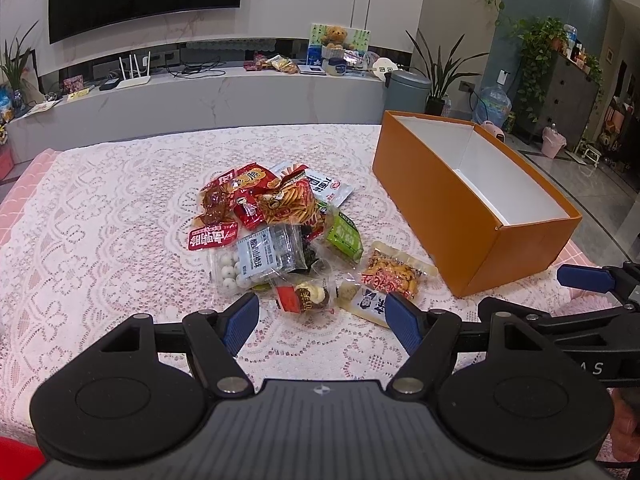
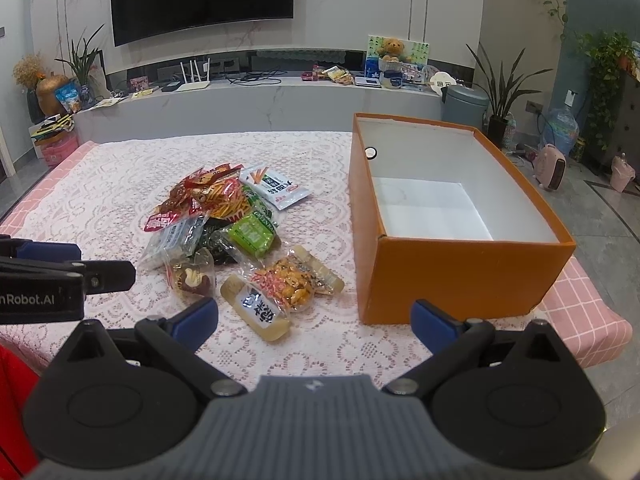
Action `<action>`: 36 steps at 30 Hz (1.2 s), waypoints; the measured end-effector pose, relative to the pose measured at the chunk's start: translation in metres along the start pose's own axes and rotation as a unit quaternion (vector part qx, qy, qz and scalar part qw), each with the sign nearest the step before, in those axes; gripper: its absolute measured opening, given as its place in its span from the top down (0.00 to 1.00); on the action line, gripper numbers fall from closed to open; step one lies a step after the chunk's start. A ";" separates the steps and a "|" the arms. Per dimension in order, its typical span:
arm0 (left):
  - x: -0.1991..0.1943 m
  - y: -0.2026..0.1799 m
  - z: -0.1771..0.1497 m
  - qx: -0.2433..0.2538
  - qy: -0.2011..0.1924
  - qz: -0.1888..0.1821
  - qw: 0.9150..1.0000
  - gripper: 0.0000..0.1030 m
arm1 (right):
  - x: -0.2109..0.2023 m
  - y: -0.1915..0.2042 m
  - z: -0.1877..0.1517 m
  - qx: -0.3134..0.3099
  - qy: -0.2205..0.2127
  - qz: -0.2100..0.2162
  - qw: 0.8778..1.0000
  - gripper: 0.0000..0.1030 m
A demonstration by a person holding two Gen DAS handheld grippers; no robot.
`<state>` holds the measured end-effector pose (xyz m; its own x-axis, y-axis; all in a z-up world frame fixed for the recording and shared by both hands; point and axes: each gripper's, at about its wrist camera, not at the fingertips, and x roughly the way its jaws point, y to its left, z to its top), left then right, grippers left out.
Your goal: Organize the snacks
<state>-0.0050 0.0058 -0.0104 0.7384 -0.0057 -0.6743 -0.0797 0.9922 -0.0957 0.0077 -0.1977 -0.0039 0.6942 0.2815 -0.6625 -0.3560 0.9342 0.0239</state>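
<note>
A lace-covered table (image 1: 100,208) carries everything. Toward its right edge stands an orange box (image 2: 460,276), open on top; only the right wrist view looks down to its white floor, bare, and to a round hole in its far wall. The left wrist view catches just the inner walls. A heap of snack packets (image 1: 280,220) lies mid-table, left of the box, with a green packet (image 2: 252,234) and an orange-flecked packet (image 1: 394,270) at its near right side. The left gripper (image 1: 322,322) and right gripper (image 2: 314,322) both hover spread wide at the near edge, holding nothing.
</note>
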 end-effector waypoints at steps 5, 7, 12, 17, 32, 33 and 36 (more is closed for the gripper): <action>0.001 0.001 0.000 -0.001 0.001 -0.001 1.000 0.18 | 0.002 -0.001 0.000 0.001 0.003 -0.001 1.000 0.03; 0.002 0.001 0.000 -0.001 0.001 -0.001 1.000 0.18 | 0.002 -0.001 0.000 0.001 0.003 -0.001 1.000 0.03; 0.002 0.000 0.000 0.000 0.002 -0.002 1.000 0.18 | 0.003 -0.001 0.000 0.001 0.004 -0.001 1.000 0.03; 0.004 0.001 -0.002 -0.003 0.005 -0.002 1.000 0.18 | 0.004 0.000 -0.001 -0.001 0.006 -0.001 1.000 0.03; 0.017 0.022 -0.009 -0.026 0.017 -0.022 0.999 0.40 | 0.019 0.009 -0.007 -0.017 0.007 0.020 1.000 0.28; 0.019 0.024 -0.010 -0.028 0.019 -0.027 0.999 0.41 | 0.023 0.010 -0.007 -0.018 0.010 0.021 1.000 0.30; 0.026 0.029 -0.011 -0.033 0.027 -0.029 0.999 0.46 | 0.033 0.013 -0.009 -0.016 0.015 0.034 0.999 0.36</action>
<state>0.0041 0.0334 -0.0386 0.7067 -0.0722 -0.7039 -0.0825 0.9796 -0.1834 0.0204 -0.1785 -0.0319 0.6483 0.3376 -0.6825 -0.4229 0.9050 0.0460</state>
